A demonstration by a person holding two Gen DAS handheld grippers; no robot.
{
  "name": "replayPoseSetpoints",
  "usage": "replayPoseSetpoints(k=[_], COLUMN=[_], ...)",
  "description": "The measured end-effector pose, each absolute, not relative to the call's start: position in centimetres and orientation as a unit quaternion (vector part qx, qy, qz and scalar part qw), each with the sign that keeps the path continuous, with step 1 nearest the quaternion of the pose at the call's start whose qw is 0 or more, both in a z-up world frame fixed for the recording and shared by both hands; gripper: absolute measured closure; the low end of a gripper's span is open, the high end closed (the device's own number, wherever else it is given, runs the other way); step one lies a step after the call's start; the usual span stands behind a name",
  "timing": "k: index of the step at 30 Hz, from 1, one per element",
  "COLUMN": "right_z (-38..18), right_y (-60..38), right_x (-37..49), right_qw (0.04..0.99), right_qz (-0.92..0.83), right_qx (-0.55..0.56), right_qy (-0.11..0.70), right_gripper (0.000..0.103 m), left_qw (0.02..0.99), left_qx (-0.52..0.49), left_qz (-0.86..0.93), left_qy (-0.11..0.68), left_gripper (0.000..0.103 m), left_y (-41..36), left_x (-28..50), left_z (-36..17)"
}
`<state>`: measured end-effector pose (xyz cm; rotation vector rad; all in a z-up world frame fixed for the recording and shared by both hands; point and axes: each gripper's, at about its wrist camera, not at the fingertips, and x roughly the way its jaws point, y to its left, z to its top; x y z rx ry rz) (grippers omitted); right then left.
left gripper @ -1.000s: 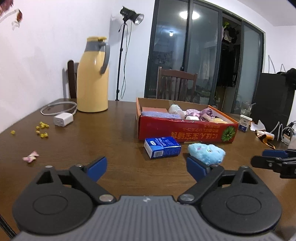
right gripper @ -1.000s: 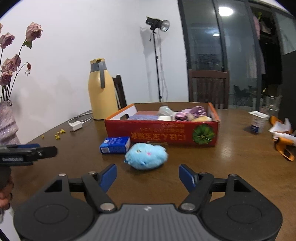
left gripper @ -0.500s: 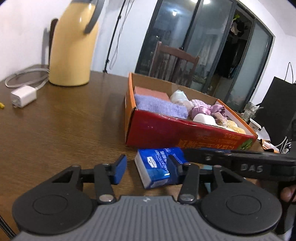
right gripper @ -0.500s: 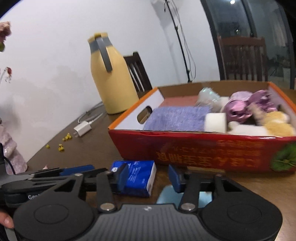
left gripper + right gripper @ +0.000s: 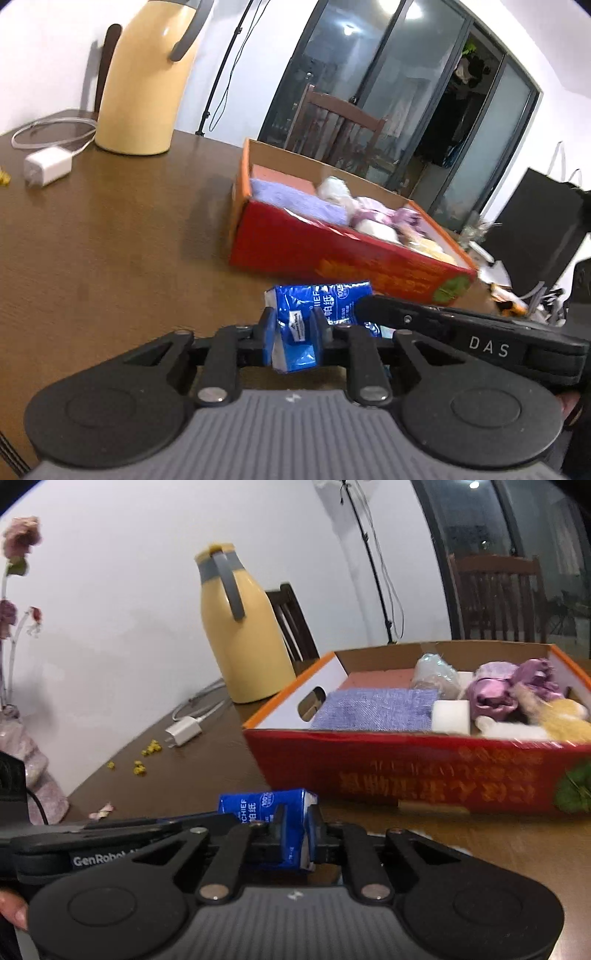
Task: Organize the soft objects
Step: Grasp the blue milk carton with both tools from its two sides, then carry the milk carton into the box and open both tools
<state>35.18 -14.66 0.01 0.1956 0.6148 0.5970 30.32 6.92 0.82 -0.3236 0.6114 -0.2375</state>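
Note:
A blue tissue pack (image 5: 317, 297) (image 5: 258, 805) lies on the brown table in front of the red cardboard box (image 5: 332, 254) (image 5: 406, 771). My left gripper (image 5: 293, 332) is closing, and its blue pads squeeze the pack's left end. My right gripper (image 5: 295, 829) is shut on the pack's right end. In the left wrist view the right gripper (image 5: 364, 304) reaches in from the right to the pack. The box holds a purple cloth (image 5: 373, 709), a purple scrunchie (image 5: 495, 690) and other soft items. The blue plush toy is hidden under the grippers.
A yellow thermos jug (image 5: 144, 81) (image 5: 240, 642) stands at the back left, with a white charger (image 5: 48, 166) (image 5: 183, 731) and its cable beside it. Yellow crumbs (image 5: 147, 753) and a vase of flowers (image 5: 22, 746) are at the left. A chair (image 5: 332, 122) stands behind the box.
Both grippers moved forward and down to the tissue pack and closed on it, one at each end. The blue plush toy has gone out of sight beneath them.

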Motion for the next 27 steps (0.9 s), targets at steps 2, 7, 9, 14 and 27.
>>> replayPoseSetpoints(k=[2,7,9,14,27], right_z=[0.3,0.7,0.9,1.5,7.9], right_y=[-15.8,-18.7,-19.8,-22.6,-23.8], right_x=[32.3,26.4,24.8,22.2,34.1], right_qw=[0.908,0.913,0.916,0.921,0.951], right_qz=[0.283,0.267,0.259,0.25,0.225], right_qx=[0.107,0.113,0.116,0.144,0.112], right_qy=[0.291,0.287,0.283,0.263,0.18], right_gripper=[0.093,0.093,0.093,0.092,0.092], left_qw=[0.931,0.925,0.925,0.931,0.949], left_qx=[-0.166,-0.159,-0.153,-0.142,-0.129], left_qz=[-0.121,-0.15,-0.158,-0.175,-0.194], left_qy=[0.3,0.31,0.309,0.286,0.211], left_gripper=[0.083,0.083,0.083,0.083,0.083], left_y=[6.2,3.7,2.8,1.0,-1.3], left_x=[28.0,23.3,22.2,21.2,34.6], left_z=[0.9,1.2,1.8,3.4,10.1])
